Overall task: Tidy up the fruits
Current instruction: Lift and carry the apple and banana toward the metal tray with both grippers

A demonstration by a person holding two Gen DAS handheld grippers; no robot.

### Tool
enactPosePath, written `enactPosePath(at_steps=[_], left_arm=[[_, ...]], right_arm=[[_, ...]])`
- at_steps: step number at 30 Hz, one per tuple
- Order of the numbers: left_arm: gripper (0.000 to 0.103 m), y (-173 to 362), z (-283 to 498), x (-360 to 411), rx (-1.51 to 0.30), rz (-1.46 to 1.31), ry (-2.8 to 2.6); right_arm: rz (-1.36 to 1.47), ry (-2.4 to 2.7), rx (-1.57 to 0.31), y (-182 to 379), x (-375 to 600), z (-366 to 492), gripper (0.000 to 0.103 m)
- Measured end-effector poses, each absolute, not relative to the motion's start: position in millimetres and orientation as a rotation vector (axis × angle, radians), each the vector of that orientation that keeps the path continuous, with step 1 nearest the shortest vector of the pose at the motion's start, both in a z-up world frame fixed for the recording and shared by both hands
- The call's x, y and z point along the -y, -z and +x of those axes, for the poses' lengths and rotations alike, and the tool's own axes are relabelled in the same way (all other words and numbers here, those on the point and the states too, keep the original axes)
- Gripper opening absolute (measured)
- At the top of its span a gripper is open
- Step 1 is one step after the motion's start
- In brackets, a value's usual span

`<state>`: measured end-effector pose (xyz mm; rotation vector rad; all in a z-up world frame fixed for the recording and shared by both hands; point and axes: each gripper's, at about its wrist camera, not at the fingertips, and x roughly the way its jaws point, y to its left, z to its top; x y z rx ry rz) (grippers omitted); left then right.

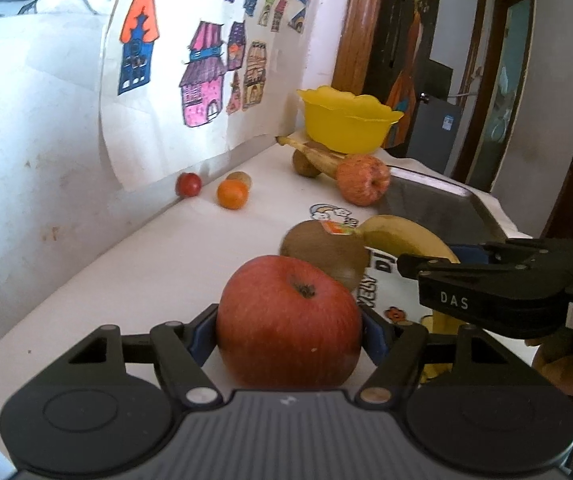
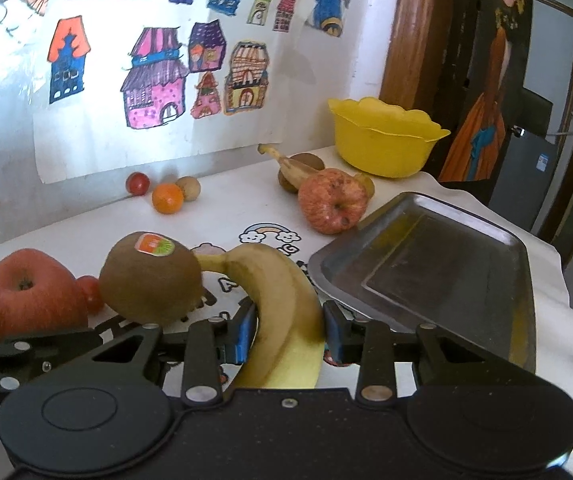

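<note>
While both grippers sit low over the tabletop point(image 2: 246, 208), each has a fruit between its fingers: the left gripper point(image 1: 288, 330) has its blue pads pressed against the two sides of a red apple point(image 1: 288, 320) that rests on the tabletop, and the right gripper point(image 2: 288, 332) pinches a banana point(image 2: 282, 312) across its middle. The banana's long axis runs forward from the fingers, its stem end pointing ahead and left, touching a kiwi point(image 2: 150, 280). The metal tray point(image 2: 438, 268) lies just ahead and right of the right fingers, so that hand is the nearer; the yellow bowl point(image 2: 382, 140) stands well beyond both. The coming move probably turns on lifting each fruit clear toward one of these.
</note>
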<state>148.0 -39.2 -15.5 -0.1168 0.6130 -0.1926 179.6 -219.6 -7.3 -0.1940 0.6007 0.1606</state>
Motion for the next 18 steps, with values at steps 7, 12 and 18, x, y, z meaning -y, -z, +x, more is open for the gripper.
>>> enactPosePath(at_steps=[7,12,18], left_arm=[[0.075,7,145,57,-0.597,-0.097,0.218],[0.075,0,147,75,-0.573,-0.087,0.246],[0.075,-19,169,89,-0.546,-0.153,0.256]], right_arm=[[-0.14,-0.13,-0.58,1,241,169,0.037],[-0.077,-0.116,-0.531,-7,263,158,0.037],[0.079,-0.101,-0.411,-15,298,146,0.037]])
